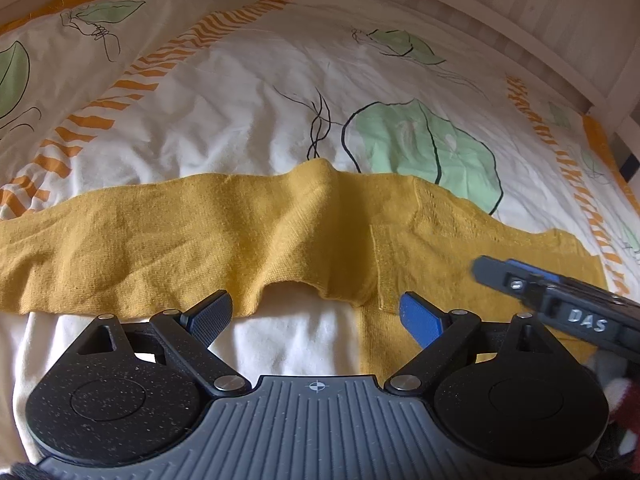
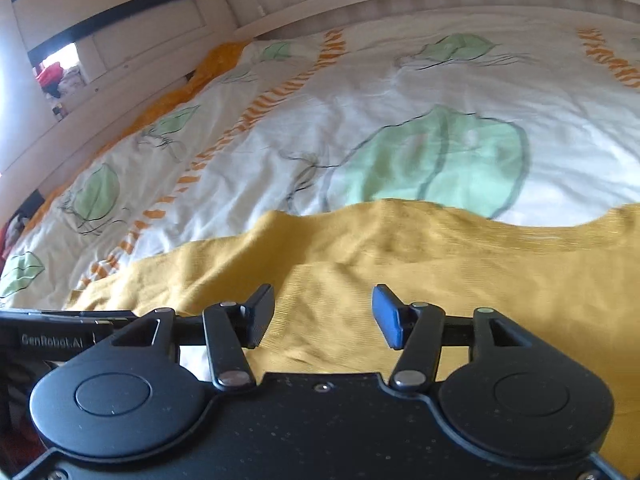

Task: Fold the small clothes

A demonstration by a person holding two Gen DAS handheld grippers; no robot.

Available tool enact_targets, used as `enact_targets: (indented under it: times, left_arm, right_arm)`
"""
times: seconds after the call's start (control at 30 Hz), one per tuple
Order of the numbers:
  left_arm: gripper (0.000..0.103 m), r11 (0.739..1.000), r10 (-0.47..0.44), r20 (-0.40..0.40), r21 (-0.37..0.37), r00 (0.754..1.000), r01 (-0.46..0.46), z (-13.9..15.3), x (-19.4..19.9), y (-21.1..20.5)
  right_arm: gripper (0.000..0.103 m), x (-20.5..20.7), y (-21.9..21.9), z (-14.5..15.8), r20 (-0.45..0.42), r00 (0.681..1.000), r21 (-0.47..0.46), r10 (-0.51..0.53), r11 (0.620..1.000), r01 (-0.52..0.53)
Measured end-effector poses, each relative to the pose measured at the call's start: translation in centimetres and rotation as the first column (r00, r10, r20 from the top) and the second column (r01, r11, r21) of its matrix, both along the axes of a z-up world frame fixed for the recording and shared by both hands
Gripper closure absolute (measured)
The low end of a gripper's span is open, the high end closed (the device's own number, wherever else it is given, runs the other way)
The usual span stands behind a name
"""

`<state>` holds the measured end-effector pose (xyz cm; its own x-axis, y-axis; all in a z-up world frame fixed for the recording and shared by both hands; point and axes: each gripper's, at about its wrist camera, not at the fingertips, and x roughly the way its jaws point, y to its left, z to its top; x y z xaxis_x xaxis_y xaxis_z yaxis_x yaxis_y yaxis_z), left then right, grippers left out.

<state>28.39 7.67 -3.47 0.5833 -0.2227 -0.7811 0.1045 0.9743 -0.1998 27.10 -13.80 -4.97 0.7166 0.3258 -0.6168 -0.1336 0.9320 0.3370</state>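
garment: mustard-yellow knit top [image 1: 224, 236], lying flat on the bed, folded into a long band; same piece fills the lower half of the right wrist view [image 2: 440, 272]
long axis: runs left-right across both views, crosswise to the way both grippers point
near edge: dips into a curved notch [image 1: 288, 286] just ahead of the left gripper, looks like the neckline; can't confirm
far edge: wavy, one raised hump [image 1: 320, 168] near mid-length
right part: a seam [image 1: 378, 268] runs near-to-far through the knit; a flap of the fabric [image 1: 380, 344] drops toward the camera next to the left gripper's blue pad
left gripper: [image 1: 320, 316] jaws wide apart, nothing between them; black pad [image 1: 212, 316] sits at the garment's near edge, blue pad [image 1: 422, 320] over the knit; contact can't be judged
right gripper: [image 2: 323, 316] jaws partly apart, not clamped on anything; knit lies below the gap; whether the pads touch it is unclear, frame is motion-blurred
right gripper, seen from the left wrist: comes in from the right edge [image 1: 560, 300], low over the right end of the garment, blurred
gripper spacing: side by side, close; the left unit's body shows at the left edge of the right wrist view [image 2: 52, 336]
under the garment: white cloth [image 1: 280, 344] just in front of the near edge
duvet cover: white with green leaf prints and orange dashed stripes [image 1: 224, 92], wrinkled
bed frame: white, slatted, along the far side [image 1: 500, 12]
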Motion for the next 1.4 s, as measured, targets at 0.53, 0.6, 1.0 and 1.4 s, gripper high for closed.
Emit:
enact_targets:
  times: [0.53, 0.6, 1.0, 1.4]
  left_arm:
    - [0.012, 0.99, -0.111, -0.089, 0.081, 0.99, 0.118, -3.8, -0.4, -4.3]
    - [0.012, 0.987, -0.108, -0.107, 0.107, 0.988, 0.119, -4.7, -0.3, -4.7]
    - [0.001, 0.978, -0.102, 0.012, 0.183, 0.995, 0.098, -5.9, -2.0, -6.2]
    - [0.001, 0.98, -0.1, 0.016, 0.177, 0.995, 0.096, -6.0, -1.8, -6.1]
  right_arm:
    - [0.041, -5.2, -16.1, -2.7, -0.083, 0.928, -0.155, -0.364, 0.924, 0.349]
    - [0.041, -5.7, -16.9, -1.7, -0.04, 0.928, -0.16, -0.371, 0.919, 0.36]
    - [0.036, -2.9, -23.8, -2.3, -0.025, 0.873, -0.189, -0.487, 0.86, 0.475]
    - [0.094, -1.3, -23.8, -3.8, -0.061, 0.878, -0.225, -0.475, 0.863, 0.451]
